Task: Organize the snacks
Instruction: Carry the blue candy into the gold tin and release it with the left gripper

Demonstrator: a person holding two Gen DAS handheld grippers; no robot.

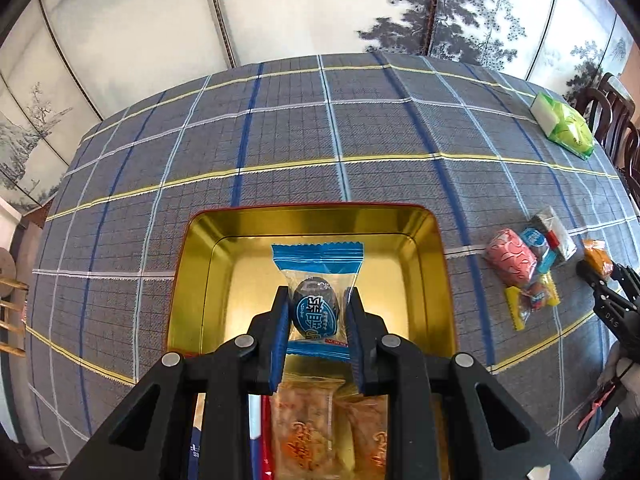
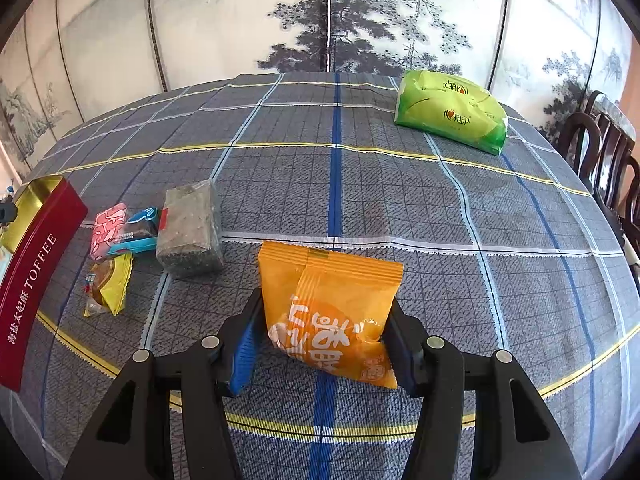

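Partly stocked, toffee tin (image 1: 188,280) holds several packets; left gripper (image 1: 317,312) pinches blue sweet (image 1: 316,308) over it, right gripper (image 2: 324,336) clamps orange packet (image 2: 328,312); four snacks (image 2: 120,248) remain on tablecloth (image 2: 440,220) beside tin's right edge.

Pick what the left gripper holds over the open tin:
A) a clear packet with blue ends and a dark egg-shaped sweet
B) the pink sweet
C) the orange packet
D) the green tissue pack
A: the left gripper is shut on the clear packet with blue ends above the gold-lined tin, while the orange packet sits in the right gripper.
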